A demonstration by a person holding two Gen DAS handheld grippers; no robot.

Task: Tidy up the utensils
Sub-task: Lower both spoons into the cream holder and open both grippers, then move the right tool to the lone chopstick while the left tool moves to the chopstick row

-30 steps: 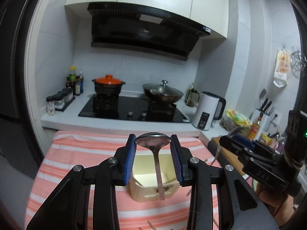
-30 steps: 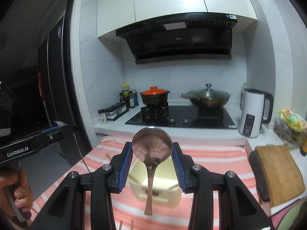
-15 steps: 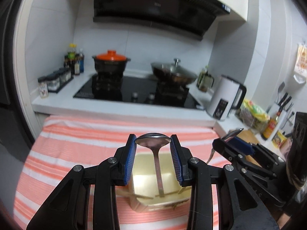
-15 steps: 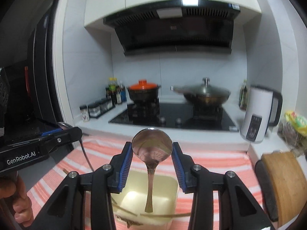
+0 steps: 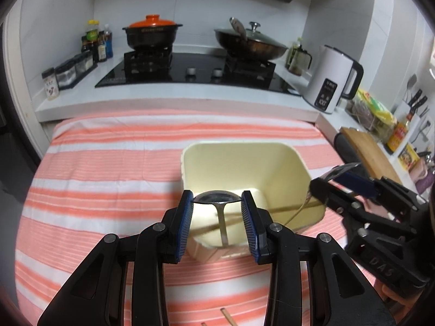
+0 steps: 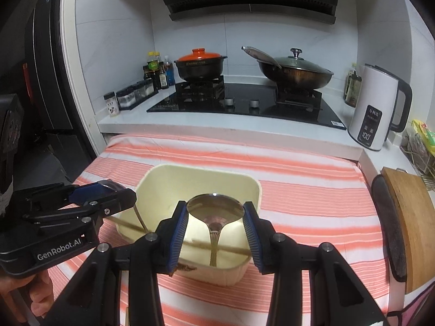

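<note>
A cream plastic bin [image 5: 242,149] [image 6: 198,171] stands on the striped cloth. Thin wooden chopsticks [image 5: 288,208] [image 6: 231,248] lie across its inside. My left gripper [image 5: 217,203] is shut on a metal spoon [image 5: 217,199] by its bowl, handle hanging down into the bin's near side. My right gripper [image 6: 215,208] is shut on a second metal spoon [image 6: 214,209] by its bowl, handle hanging into the bin. Each gripper shows in the other's view: the right one [image 5: 337,174] at the bin's right edge, the left one [image 6: 108,187] at its left edge.
The orange-and-white striped cloth [image 5: 108,163] covers the table. Loose chopstick ends [image 5: 227,317] lie on it near me. Behind are a stove with an orange-lidded pot [image 5: 152,31] and a wok [image 5: 251,43], a white kettle [image 5: 333,81], spice jars [image 5: 70,69] and a cutting board [image 6: 410,217].
Both grippers have come down and forward over the bin, each keeping its spoon. The spoon handles now hang inside the bin. The views tilted down.
</note>
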